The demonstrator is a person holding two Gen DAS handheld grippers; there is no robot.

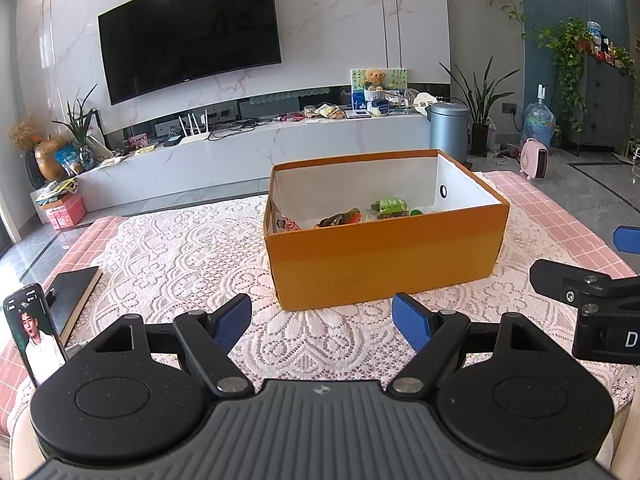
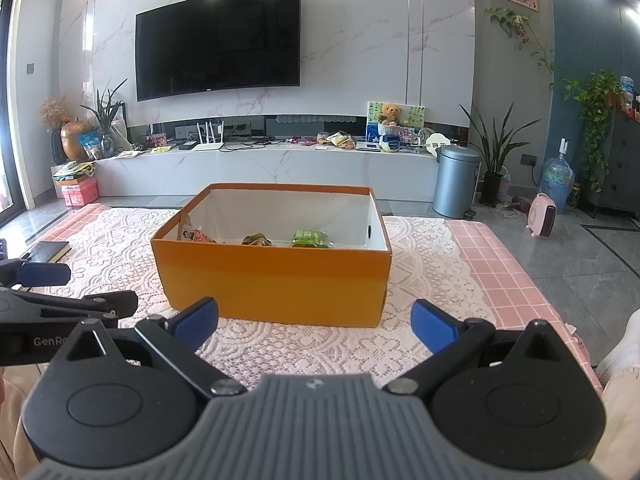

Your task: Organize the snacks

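Snack box [image 1: 384, 256] ahead of hand-held grippers [image 1: 322, 326]

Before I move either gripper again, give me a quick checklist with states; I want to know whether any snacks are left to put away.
1. Left gripper open, holding nothing: ok.
2. Right gripper open, holding nothing: ok.
3. Orange cardboard box upright, top open: ok.
4. Green snack packet and other packets inside box: ok.
5. White lace tablecloth free of loose snacks in front of the box: ok.
6. Snacks behind box: cannot tell.
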